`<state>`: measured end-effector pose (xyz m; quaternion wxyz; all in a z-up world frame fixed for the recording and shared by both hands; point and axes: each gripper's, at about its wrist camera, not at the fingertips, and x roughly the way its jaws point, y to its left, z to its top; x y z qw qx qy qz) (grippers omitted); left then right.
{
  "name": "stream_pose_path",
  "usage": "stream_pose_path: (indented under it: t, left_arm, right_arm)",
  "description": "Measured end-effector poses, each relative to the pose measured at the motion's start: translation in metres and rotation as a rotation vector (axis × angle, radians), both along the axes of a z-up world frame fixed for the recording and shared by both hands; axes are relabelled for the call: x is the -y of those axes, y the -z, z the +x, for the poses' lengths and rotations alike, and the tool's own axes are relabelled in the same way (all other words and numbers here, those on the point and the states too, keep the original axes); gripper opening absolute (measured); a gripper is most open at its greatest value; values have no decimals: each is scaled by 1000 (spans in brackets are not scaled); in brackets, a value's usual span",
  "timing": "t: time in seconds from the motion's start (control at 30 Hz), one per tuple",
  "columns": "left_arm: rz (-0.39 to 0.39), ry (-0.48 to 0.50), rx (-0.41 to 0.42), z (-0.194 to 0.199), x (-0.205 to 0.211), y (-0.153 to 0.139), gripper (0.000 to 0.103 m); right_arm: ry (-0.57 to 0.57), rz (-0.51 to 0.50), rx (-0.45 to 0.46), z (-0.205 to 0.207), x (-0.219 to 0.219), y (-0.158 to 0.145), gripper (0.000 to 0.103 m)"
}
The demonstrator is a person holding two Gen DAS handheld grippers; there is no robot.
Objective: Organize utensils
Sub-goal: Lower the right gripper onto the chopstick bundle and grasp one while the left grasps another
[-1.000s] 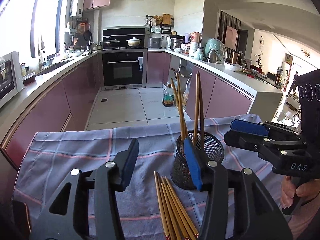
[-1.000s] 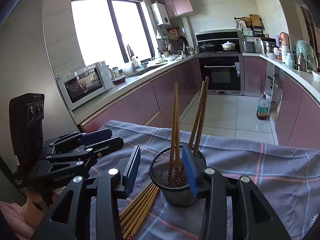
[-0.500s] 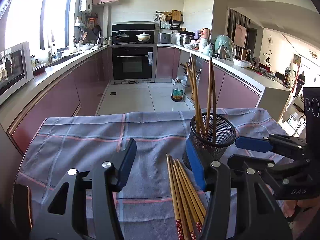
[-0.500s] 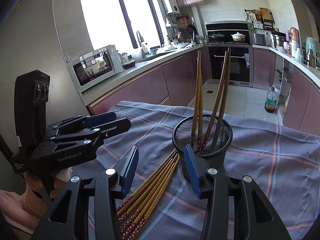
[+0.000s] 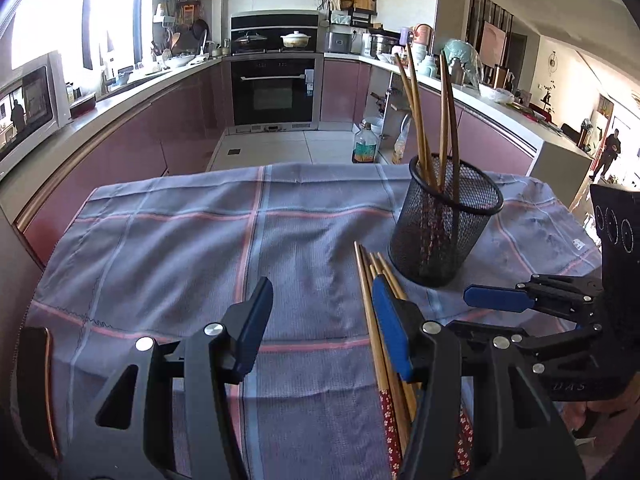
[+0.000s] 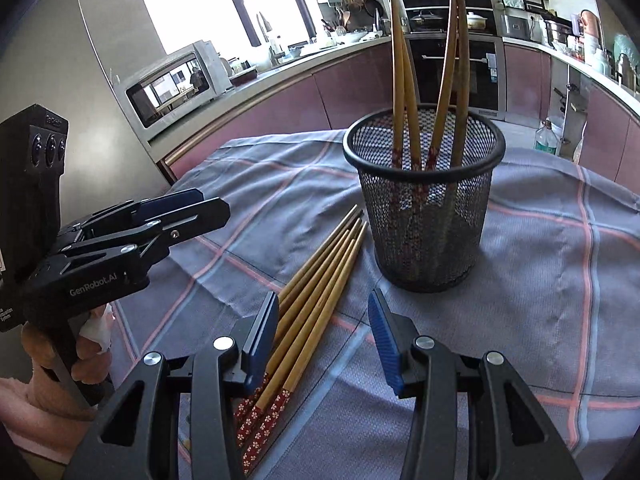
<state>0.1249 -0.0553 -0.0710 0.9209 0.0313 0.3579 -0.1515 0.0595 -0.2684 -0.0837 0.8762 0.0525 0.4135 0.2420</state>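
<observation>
Four chopsticks already stand in the mesh cup, which sits upright on the checked cloth; a loose bundle of chopsticks still lies flat just left of it, tips toward the cup, patterned ends near. The step in hand looks like the reach for the next stick from that bundle. The right gripper hovers low over the near part of the bundle with jaws apart and nothing between the pads, its left pad over the outer sticks. The left gripper is likewise apart and empty, the bundle passing under its right finger. The next move likely calls for singling out one stick or a pair, closing on it near the patterned end, then lifting and tipping it upright into the cup.
</observation>
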Motion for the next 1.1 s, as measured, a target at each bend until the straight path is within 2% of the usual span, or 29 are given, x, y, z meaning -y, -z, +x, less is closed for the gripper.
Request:
stream_pose_path:
  t: [0.3, 0.87, 1.0, 1.1]
  left_arm:
    - [43, 68, -92, -4, 8, 40, 51]
    - [68, 107, -161, 3, 18, 67, 52]
    - [104, 100, -158, 0, 19, 70, 44]
    - [86, 99, -174, 1, 17, 69, 41]
  right_arm:
    - [0, -30, -56, 4, -8, 19, 36]
    - [1, -98, -55, 4, -12, 21, 27]
    - [4, -121, -52, 2, -11, 21, 24]
    - [5, -128, -50, 3, -11, 21, 24]
